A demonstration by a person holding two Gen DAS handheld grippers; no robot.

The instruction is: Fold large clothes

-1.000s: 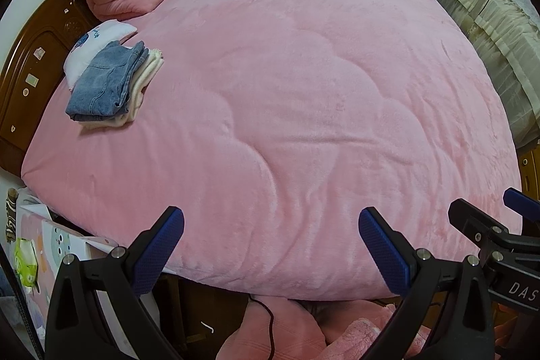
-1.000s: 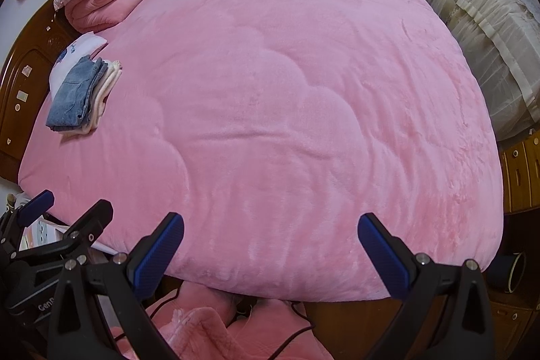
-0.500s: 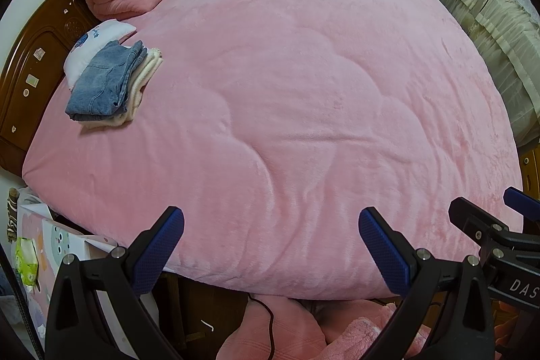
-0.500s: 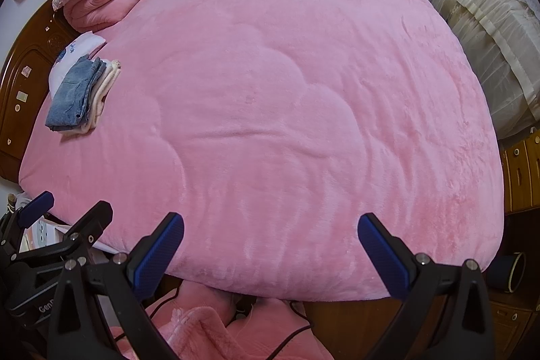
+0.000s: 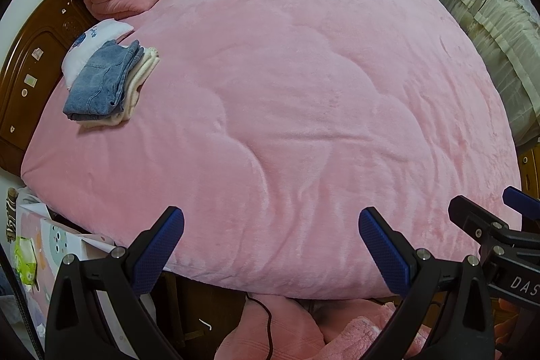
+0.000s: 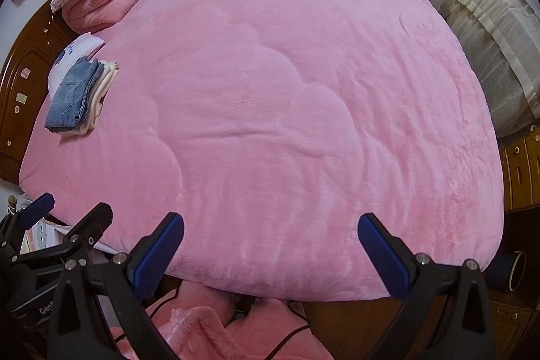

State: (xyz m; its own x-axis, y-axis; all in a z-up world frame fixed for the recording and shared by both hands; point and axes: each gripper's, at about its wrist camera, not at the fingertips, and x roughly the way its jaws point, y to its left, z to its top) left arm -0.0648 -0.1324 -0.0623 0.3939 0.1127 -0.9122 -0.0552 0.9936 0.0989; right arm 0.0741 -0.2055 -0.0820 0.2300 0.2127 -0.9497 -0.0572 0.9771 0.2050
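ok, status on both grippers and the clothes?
Left gripper and right gripper open, empty. Folded blue denim jeans stacked on folded cream garment, far-left on pink fleece bedspread. Nothing in the way.

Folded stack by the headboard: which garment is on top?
The blue denim jeans are on top. The cream garment lies under them, showing only its edges, and a white printed piece peeks out behind, toward the headboard.

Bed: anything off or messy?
Mostly tidy. Jeans sit folded on a cream garment near the headboard. Only oddity: pink clothes lie heaped on the floor at the blanket edge, cable across them.
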